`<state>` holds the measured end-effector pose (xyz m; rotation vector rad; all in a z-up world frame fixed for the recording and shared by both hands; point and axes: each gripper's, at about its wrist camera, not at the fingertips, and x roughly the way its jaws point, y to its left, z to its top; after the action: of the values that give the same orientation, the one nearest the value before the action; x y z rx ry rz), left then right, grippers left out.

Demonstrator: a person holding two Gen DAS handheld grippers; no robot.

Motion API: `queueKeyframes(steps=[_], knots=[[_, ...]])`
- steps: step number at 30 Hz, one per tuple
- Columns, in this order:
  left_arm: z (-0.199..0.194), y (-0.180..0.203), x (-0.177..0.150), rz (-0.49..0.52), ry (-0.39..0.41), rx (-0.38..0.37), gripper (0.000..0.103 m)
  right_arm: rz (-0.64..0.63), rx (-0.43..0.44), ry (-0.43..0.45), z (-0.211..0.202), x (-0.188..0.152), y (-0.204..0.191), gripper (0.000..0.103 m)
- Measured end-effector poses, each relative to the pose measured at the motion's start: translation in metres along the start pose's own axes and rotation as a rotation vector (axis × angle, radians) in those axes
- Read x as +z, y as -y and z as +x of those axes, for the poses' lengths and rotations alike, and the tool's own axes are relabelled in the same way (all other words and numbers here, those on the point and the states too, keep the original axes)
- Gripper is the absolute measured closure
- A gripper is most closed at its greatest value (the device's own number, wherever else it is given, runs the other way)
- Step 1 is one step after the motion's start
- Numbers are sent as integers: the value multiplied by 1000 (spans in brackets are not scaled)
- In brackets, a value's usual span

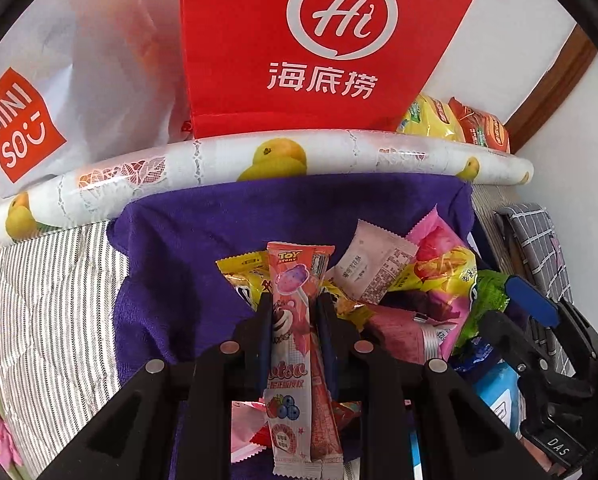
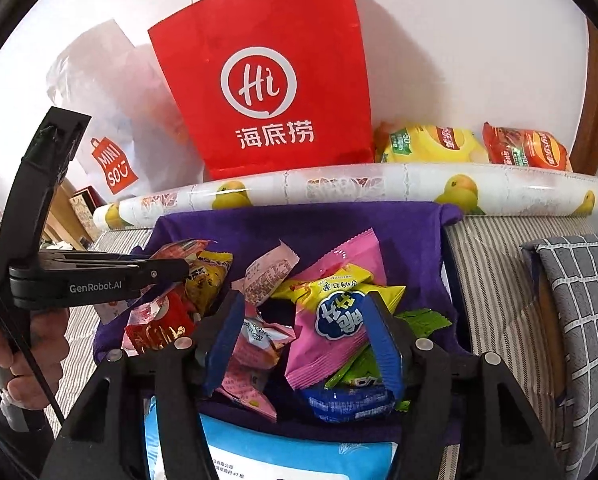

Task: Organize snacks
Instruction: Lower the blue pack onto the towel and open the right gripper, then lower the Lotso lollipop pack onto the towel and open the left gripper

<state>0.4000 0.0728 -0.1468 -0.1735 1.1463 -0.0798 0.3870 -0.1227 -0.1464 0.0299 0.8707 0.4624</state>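
Observation:
A heap of snack packets (image 2: 259, 280) lies on a purple cloth (image 2: 259, 224). My left gripper (image 1: 293, 304) is shut on a long pink lollipop packet (image 1: 289, 384) with a cartoon bear, held upright over the heap. The right wrist view shows that gripper (image 2: 179, 269) side-on at the left. My right gripper (image 2: 303, 304) stands open low over the pile, its blue pads (image 2: 383, 340) either side of a pink and yellow packet (image 2: 331, 320) without pressing on it. Green and blue packets (image 2: 355, 400) lie underneath. The right gripper (image 1: 539, 320) also appears at the right edge of the left wrist view.
A red paper bag (image 2: 267, 100) and a white Miniso bag (image 1: 15, 128) stand at the wall behind a rolled fruit-print sheet (image 1: 259, 160). Yellow (image 2: 427, 144) and red (image 2: 527, 148) crisp bags sit to the right. A grey checked cushion (image 2: 579, 300) flanks the cloth. A hand (image 2: 27, 352) grips the left tool.

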Motion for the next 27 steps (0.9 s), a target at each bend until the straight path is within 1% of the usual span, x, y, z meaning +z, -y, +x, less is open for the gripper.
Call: queueKeyframes(steps=[3,4,13,23,25,27], knots=[[2,2,1,1,-1,7,82,0,2,6,-2,0,0,42],[2,2,1,2,-1,7,80,0,2,7,-2,0,0,42],[4,4,0,13,-4,8,80,15,-8,-3,2,0,3,42],[6,5,0,11,-15,13,79,27,-28,-38,12,-2,8,42],[7,5,0,12,-25,11,76,23,-36,-45,13,-2,7,42],[9,5,0,15,-40,15,66,22,-44,-52,15,-3,7,42]])
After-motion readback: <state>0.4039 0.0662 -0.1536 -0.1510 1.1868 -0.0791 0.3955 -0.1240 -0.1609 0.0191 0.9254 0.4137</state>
